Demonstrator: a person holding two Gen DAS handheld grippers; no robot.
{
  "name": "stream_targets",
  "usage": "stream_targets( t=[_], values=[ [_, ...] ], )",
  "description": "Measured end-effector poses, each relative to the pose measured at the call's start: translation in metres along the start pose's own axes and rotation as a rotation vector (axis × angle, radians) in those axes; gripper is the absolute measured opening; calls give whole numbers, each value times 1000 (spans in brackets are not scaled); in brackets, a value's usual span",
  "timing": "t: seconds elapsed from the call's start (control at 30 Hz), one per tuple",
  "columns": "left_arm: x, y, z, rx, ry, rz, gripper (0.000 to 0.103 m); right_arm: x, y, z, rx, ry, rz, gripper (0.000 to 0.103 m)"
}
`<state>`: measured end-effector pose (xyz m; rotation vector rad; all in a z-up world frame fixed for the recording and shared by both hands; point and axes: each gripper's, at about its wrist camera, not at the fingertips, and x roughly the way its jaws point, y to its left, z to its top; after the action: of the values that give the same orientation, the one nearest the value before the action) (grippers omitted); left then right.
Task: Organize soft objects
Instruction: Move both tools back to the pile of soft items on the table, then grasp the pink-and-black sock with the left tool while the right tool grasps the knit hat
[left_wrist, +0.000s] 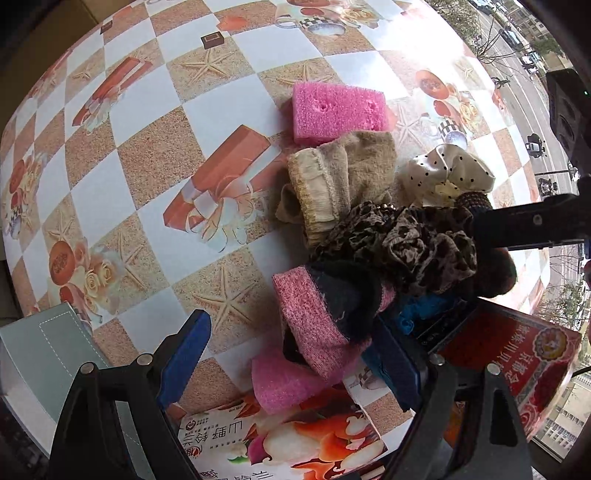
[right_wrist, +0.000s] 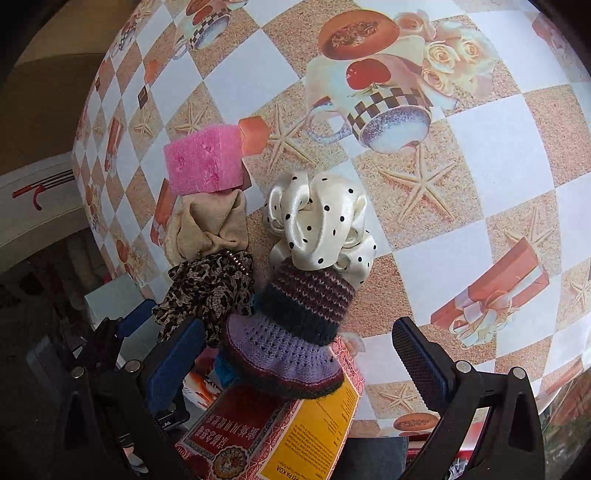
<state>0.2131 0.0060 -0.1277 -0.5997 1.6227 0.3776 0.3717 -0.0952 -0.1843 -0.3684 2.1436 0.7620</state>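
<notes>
Two hand-held grippers, left (left_wrist: 291, 363) and right (right_wrist: 299, 354), are hanging wide open, empty; only the left view is showing a second sponge (left_wrist: 284, 384).

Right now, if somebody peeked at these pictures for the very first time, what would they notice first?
Probably the bright pink sponge at the far end of a jumble of soft things on the checkered tablecloth, touching a beige towel. Next, the shiny cream scrunchie with black dots, with a striped knitted hat just below it in the right wrist view. Both the left gripper and the right gripper hang open above the pile.
</notes>
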Motion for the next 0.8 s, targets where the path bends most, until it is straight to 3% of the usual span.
stream_targets(
  t=[0.07, 0.17, 0.3, 0.47, 0.63, 0.8],
  values=[
    [4, 0, 3, 9, 9, 63, 91, 11, 0, 2, -19, 43, -53, 102],
    [2, 13, 4, -7, -19, 160, 91, 10, -5, -6, -45, 34, -84, 102],
    [-1, 51, 8, -95, -25, 191, 91, -7, -30, -17, -33, -22, -144, 102],
    [-10, 91, 8, -184, -35, 212, 91, -34, -74, -29, 29, -102, -319, 102],
    [-37, 95, -4, -216, -89, 88, 91, -50, -103, -46, 123, -160, -153, 102],
    [-28, 59, 0, -105, -53, 12, 91, -33, -77, -50, 37, -127, -34, 102]
  ],
)
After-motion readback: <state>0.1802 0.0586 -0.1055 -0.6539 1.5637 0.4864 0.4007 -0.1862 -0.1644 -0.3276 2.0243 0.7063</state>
